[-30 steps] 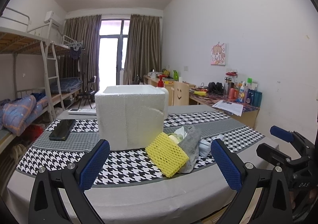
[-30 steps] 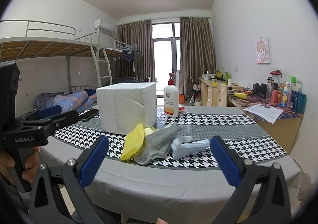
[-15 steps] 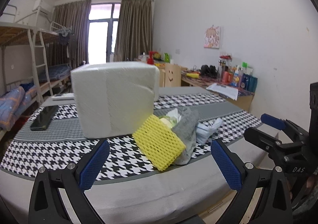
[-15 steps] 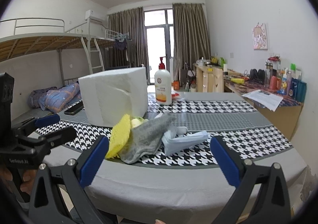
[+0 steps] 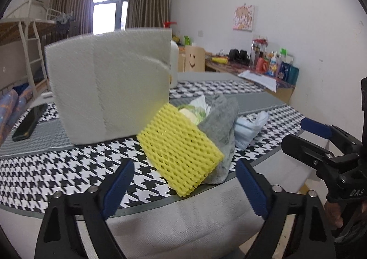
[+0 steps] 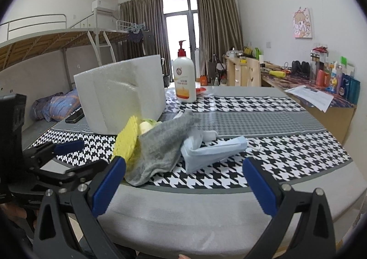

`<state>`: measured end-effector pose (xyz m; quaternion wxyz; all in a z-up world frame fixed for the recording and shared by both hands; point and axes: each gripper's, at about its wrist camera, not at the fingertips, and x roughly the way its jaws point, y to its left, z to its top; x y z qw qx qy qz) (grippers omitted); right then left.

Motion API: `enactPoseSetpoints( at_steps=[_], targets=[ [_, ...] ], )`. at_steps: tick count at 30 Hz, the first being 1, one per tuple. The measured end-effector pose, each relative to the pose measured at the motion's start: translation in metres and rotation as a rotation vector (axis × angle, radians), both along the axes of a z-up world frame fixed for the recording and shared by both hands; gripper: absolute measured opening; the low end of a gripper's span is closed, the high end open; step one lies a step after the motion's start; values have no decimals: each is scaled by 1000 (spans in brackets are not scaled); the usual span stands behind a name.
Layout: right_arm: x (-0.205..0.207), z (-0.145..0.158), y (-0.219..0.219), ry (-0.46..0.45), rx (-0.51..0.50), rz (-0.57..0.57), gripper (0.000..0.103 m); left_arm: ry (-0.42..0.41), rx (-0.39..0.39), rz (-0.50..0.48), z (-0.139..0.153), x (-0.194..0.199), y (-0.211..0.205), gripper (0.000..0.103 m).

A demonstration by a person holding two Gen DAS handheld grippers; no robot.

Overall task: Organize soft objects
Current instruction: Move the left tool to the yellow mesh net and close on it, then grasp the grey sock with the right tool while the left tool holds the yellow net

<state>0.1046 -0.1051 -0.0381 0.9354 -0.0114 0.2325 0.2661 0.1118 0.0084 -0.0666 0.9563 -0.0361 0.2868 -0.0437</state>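
On a houndstooth-covered table [image 5: 45, 167], the left gripper [image 5: 183, 186], jaws spread wide and holding nothing, faces a yellow foam net [image 5: 181, 146] lying just ahead between its fingertips. Right of the net, a grey sock [image 6: 160, 144] and a pale blue face mask [image 6: 211, 151] sit ahead of the right gripper [image 6: 183, 181], likewise spread and empty. A white foam box [image 5: 107, 89] stands behind the pile.

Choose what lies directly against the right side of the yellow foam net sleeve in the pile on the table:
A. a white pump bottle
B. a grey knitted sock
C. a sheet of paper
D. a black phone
B: in the left wrist view the grey knitted sock touches the right edge of the yellow foam net sleeve.
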Motion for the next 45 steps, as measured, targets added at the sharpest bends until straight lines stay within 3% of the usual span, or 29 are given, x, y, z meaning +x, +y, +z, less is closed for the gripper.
enactPoseSetpoints(
  at_steps=[3, 15, 26, 38, 45],
  targets=[
    [4, -4, 3, 18, -1, 13, 103, 22, 4, -19, -4, 6, -3, 84],
    [13, -10, 13, 58, -7, 48, 103, 92, -5, -59, -15, 23, -2, 52],
    [11, -10, 32, 67, -20, 111, 103, 114, -28, -55, -16, 28, 10, 12],
    [15, -11, 58, 87, -41, 177, 103, 68, -74, -26, -5, 6, 35, 11],
    [23, -21, 71, 125, -86, 182, 91, 68, -88, -22, -7, 5, 45, 11]
  ],
)
